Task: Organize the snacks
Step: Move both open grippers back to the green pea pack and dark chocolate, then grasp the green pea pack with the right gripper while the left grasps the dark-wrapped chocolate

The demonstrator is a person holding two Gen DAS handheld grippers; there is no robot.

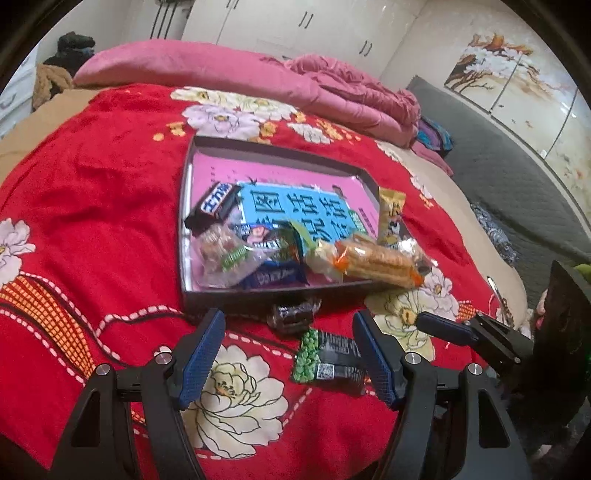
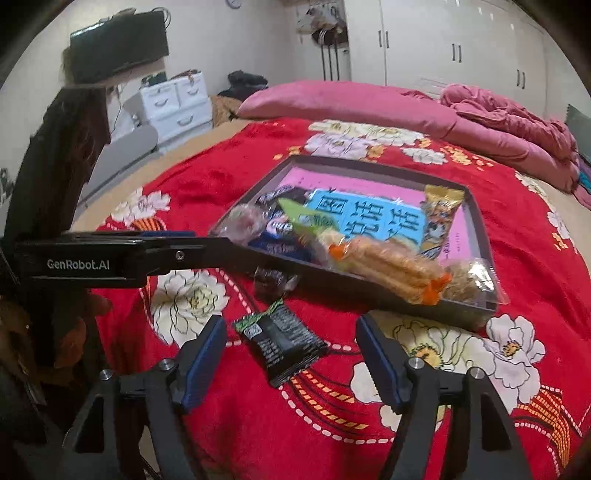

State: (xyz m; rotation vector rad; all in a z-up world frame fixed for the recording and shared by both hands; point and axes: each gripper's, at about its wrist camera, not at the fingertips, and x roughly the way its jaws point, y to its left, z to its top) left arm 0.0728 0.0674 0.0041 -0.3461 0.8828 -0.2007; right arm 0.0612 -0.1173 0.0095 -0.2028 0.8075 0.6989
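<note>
Left wrist view: left gripper fingers spread, empty, near green-black foil snack packet on red floral bedspread; right gripper fingers likewise apart, empty; dark shallow cardboard tray holds snacks.

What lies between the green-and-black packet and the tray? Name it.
A small dark-wrapped snack, on the red blanket, between packet and tray; both views show it.

Bedroom, indoor light. Bed fills view, red flowered blanket across it. Pink pillow along far edge, pink quilt bunched beside it. White wardrobe lines back wall, dark handles. White drawer chest in left corner, dark television above it. Round clock high on wall. Tree mural on wall to right, grey mat beneath.
</note>
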